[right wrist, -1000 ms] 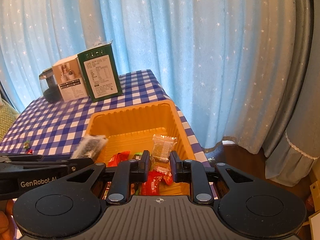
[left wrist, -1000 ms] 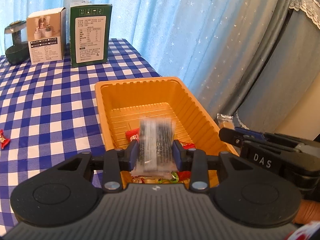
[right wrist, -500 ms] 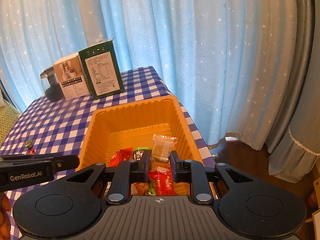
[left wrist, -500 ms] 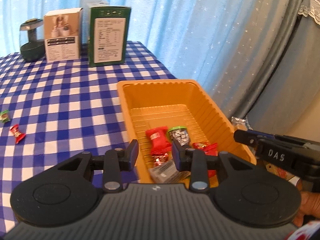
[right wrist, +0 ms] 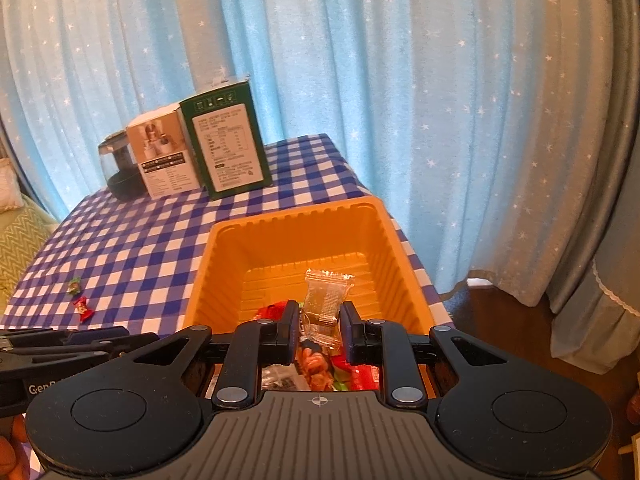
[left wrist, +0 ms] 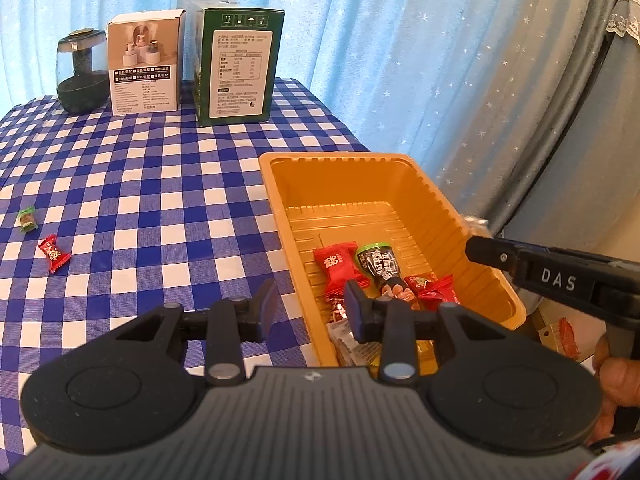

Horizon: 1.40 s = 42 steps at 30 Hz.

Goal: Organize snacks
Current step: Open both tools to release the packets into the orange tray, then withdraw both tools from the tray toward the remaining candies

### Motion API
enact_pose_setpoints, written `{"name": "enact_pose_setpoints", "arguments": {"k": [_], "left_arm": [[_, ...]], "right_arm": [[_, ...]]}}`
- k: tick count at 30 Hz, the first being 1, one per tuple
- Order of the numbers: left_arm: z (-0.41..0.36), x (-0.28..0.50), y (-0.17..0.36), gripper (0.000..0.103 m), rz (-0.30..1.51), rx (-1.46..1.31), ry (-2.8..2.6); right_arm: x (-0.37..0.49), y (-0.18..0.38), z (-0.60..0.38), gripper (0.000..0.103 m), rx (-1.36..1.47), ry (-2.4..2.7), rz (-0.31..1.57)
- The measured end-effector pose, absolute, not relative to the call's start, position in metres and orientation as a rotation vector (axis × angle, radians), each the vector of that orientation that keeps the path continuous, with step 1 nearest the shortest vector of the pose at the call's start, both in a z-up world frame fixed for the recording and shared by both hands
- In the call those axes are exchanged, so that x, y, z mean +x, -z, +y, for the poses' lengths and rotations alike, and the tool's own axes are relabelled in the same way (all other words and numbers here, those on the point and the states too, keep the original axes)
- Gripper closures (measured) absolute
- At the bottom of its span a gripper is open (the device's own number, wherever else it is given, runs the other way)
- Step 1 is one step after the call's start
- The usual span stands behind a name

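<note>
The left hand-held gripper point(left wrist: 308, 306) hangs over the near left rim of the orange tray point(left wrist: 280, 204), its jaws apart with nothing between them. The right hand-held gripper point(right wrist: 320, 330) sits above the tray's near end, clamped on a clear-wrapped snack point(right wrist: 326, 300) that stands upright between its pads. Inside the tray, near that end, lie a red packet point(left wrist: 336, 262), a dark green-topped packet point(left wrist: 380, 266) and more red wrappers. Left of the tray, well apart on the checked table point(left wrist: 160, 200), lie a red candy point(left wrist: 54, 254) and a green candy point(left wrist: 27, 219). Beyond the tray stand a green box point(left wrist: 236, 68), a white box point(left wrist: 145, 68) and a dark jar point(left wrist: 82, 72).
</note>
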<state>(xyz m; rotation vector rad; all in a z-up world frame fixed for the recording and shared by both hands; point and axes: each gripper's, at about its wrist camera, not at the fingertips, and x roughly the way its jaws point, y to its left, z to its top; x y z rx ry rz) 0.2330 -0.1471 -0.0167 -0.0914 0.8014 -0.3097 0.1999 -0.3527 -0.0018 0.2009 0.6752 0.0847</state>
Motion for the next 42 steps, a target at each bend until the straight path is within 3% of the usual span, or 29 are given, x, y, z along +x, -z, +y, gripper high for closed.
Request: {"name": "enact_pose_setpoints", "arguments": {"k": [2,3,4,6,16,29,42], "left_arm": [[-0.145,0.232,0.017,0.07,0.803,-0.091,0.308],[-0.145,0.232,0.017,0.069,0.804,-0.092,0.306],[-0.144,0.232,0.017,0.068,0.804,-0.094,0.305],[-0.141,0.231,0.017,0.063,0.805,-0.097,0.3],[-0.133,0.213,0.006,0.048,0.786,-0.094,0.289],[-0.112,0.17,-0.019,0.02,0.732,-0.108,0.268],[-0.074,0.127,-0.041,0.008,0.674,-0.12,0.221]], "right_arm": [[0.203,0.002,-0.354,0.08,0.225,-0.11,0.682],[0.203,0.001,-0.355,0.071,0.234,-0.109,0.681],[0.202,0.0,-0.357,0.052,0.241,-0.104,0.673],[0.197,-0.003,-0.36,0.04,0.267,-0.095,0.649],[0.174,-0.011,-0.367,0.04,0.289,-0.032,0.67],[0.13,-0.033,-0.345,0.04,0.277,-0.049,0.669],[0.102,-0.041,-0.298,0.039,0.23,-0.121,0.676]]}}
